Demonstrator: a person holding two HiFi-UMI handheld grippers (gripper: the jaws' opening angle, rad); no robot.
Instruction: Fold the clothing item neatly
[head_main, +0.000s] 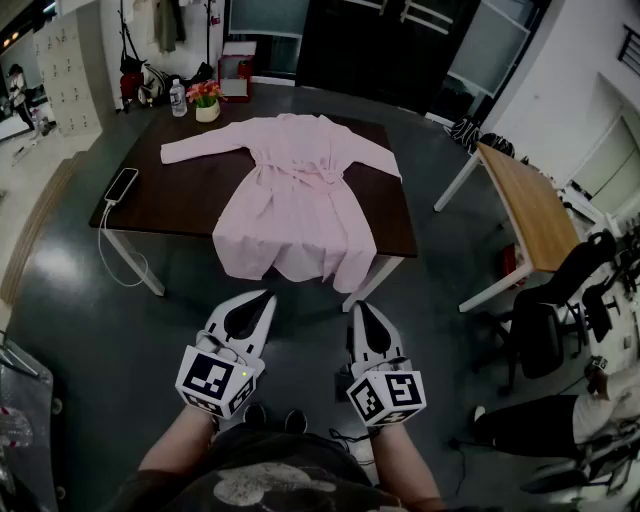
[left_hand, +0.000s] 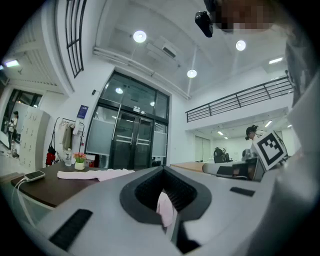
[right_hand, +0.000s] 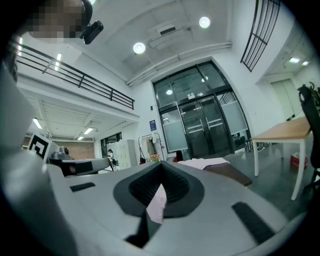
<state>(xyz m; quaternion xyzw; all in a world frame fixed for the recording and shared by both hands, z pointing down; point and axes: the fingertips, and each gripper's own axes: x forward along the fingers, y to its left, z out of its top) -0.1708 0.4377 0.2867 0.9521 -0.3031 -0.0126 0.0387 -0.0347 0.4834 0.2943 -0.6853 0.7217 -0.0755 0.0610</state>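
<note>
A pale pink dress (head_main: 295, 195) lies spread flat on the dark brown table (head_main: 190, 190), sleeves out to both sides, belt tied at the waist, hem hanging over the near edge. My left gripper (head_main: 268, 296) and right gripper (head_main: 358, 306) are held side by side and level, short of the table's near edge and pointing at it. Both are shut and hold nothing. In the left gripper view the dress (left_hand: 95, 174) lies on the tabletop beyond the left gripper (left_hand: 164, 172). The right gripper view has the dress (right_hand: 205, 162) beyond the right gripper (right_hand: 161, 166). A pink sliver shows through each jaw recess.
A phone (head_main: 121, 184) with a white cable lies on the table's left edge. A flower pot (head_main: 206, 100) and a water bottle (head_main: 178, 98) stand at the far corner. A light wooden table (head_main: 530, 205) and black chairs (head_main: 560, 300) are at the right.
</note>
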